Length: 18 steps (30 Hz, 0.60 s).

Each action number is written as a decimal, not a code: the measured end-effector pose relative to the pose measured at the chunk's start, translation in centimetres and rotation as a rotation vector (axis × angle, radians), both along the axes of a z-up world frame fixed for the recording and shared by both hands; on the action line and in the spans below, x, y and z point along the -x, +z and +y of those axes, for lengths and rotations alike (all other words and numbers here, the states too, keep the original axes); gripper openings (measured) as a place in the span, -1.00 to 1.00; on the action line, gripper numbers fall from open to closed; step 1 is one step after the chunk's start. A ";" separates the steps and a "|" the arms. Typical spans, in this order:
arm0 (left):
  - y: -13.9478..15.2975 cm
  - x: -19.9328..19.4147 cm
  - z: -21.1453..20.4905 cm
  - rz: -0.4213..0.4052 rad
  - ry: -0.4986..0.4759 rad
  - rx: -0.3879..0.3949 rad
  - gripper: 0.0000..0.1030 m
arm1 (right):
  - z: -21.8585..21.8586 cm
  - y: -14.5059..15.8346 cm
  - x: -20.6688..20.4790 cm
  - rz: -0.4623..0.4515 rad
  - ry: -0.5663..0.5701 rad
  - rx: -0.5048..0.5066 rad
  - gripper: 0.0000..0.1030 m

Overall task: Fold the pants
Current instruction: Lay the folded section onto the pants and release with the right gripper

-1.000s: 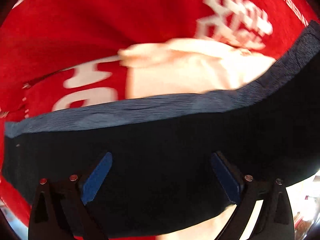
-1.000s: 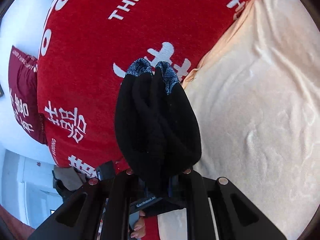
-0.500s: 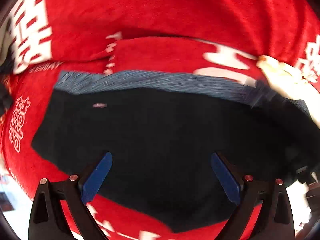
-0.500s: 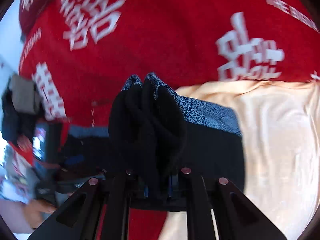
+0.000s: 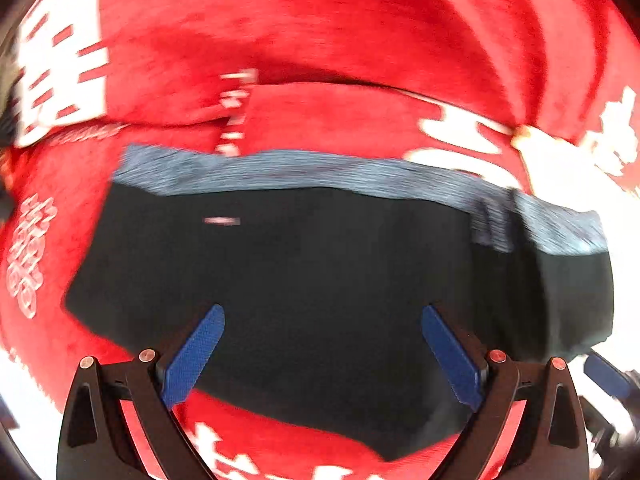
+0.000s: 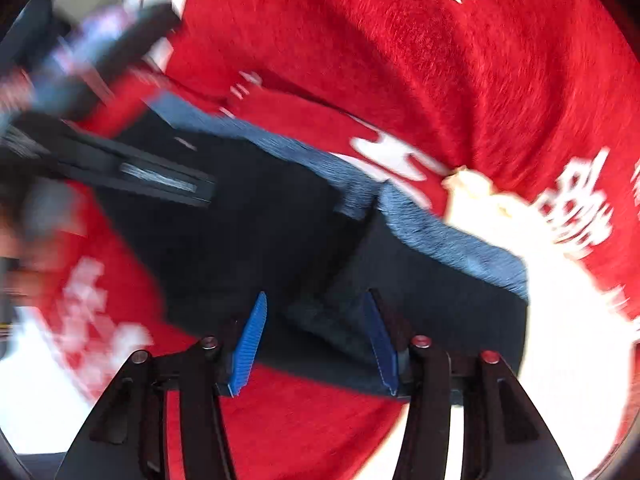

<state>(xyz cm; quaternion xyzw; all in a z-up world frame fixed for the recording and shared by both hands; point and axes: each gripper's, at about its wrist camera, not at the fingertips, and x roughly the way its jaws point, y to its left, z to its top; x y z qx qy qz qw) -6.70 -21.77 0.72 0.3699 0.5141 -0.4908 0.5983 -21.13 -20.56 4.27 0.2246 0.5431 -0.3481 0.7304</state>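
Observation:
The black pants [image 5: 304, 280] with a blue-grey patterned waistband [image 5: 304, 172] lie folded on a red blanket. In the left wrist view my left gripper [image 5: 322, 320] is open just above the black cloth, empty. In the right wrist view my right gripper [image 6: 316, 308] is open over the pants [image 6: 248, 236], empty, with a raised fold of cloth between the blue pads [image 6: 250, 340]. The waistband [image 6: 448, 236] runs to the upper right. The other gripper [image 6: 132, 172] shows blurred at the left, over the pants.
The red blanket [image 5: 360, 40] with white characters covers most of the surface. A cream sheet [image 6: 568, 340] lies to the right of the pants. A blurred hand and dark objects [image 6: 36, 216] sit at the left edge of the right wrist view.
My right gripper has opened and let go of the bunched pants, which now lie flat on the blanket. My left gripper stayed open over the cloth and both views shifted.

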 end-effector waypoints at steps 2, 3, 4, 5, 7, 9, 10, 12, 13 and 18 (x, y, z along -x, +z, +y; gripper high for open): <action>-0.7 2.2 -0.2 0.017 -0.058 -0.016 0.93 | -2.1 0.6 3.8 -0.159 -0.187 -0.150 0.08; -1.3 3.0 -0.3 0.023 -0.076 -0.025 0.93 | -3.4 0.0 6.3 -0.251 -0.316 -0.250 0.08; -2.1 4.0 -0.2 0.033 -0.091 -0.037 0.93 | -4.3 -0.8 8.5 -0.330 -0.437 -0.338 0.08; -2.4 4.7 0.0 0.040 -0.098 -0.042 0.93 | -5.2 -2.0 10.8 -0.412 -0.567 -0.427 0.08; -4.0 5.6 0.2 0.023 -0.103 -0.076 0.93 | -5.8 -4.5 14.7 -0.579 -0.782 -0.567 0.08; -4.4 6.0 0.4 -0.009 -0.107 -0.058 0.97 | -5.8 -5.7 16.6 -0.680 -0.878 -0.601 0.08; -4.4 6.1 0.4 -0.019 -0.111 -0.053 0.97 | -5.8 -6.2 17.1 -0.701 -0.905 -0.607 0.08; -4.3 5.9 0.3 -0.008 -0.107 -0.061 0.97 | -6.2 -7.6 18.0 -0.736 -0.979 -0.638 0.06; -4.2 5.7 0.2 -0.003 -0.102 -0.078 0.97 | -6.0 -8.2 18.5 -0.752 -1.014 -0.656 -0.03; -1.6 4.0 1.1 -0.052 -0.080 -0.035 0.97 | -5.9 -9.2 19.3 -0.758 -1.095 -0.701 -0.88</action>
